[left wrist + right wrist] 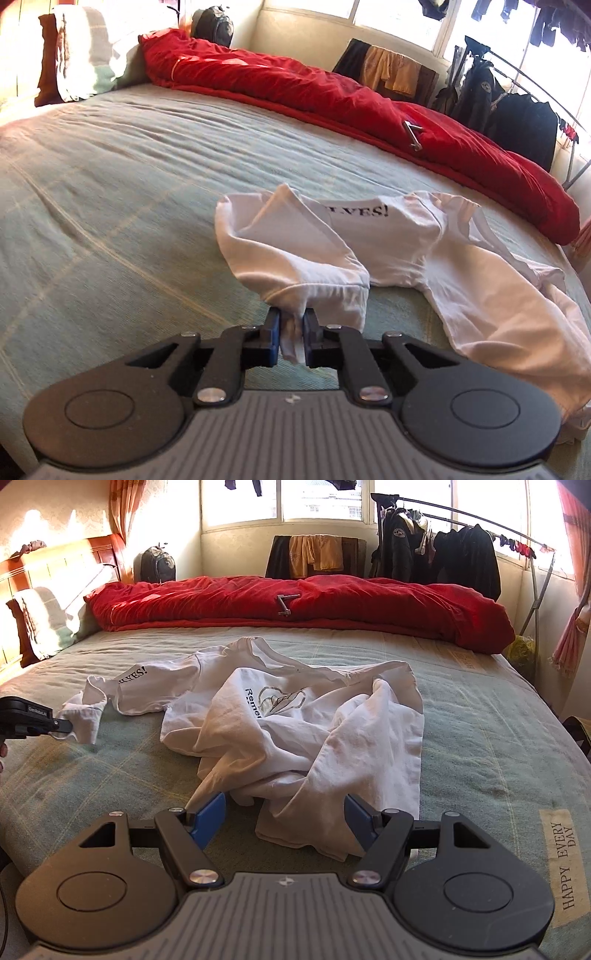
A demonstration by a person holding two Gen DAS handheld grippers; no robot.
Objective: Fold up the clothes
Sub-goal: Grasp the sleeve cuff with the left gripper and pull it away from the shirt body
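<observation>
A white T-shirt [295,731] lies crumpled on the green bedspread [480,716], roughly midway across the bed and toward its near edge, with a red duvet [314,605] bunched along the far edge. The left gripper [292,325] has its blue pads drawn narrow, pinching the hem of one sleeve; a fold of white cloth hangs down between the two fingers [273,332], and the sleeve rises from the bedspread to them. In the right wrist view that same gripper reaches in from the bed's left side with the sleeve end caught at its tip. The right gripper [284,812] stands wide, its blue pads well apart and not pressing on anything. The shirt's lower hem lies on the bedspread between those fingers [208,818], closer to the right one, where the cloth reaches up to the pad; whether it touches there cannot be told. The left finger sits over bare bedspread just beside the bunched cloth.
</observation>
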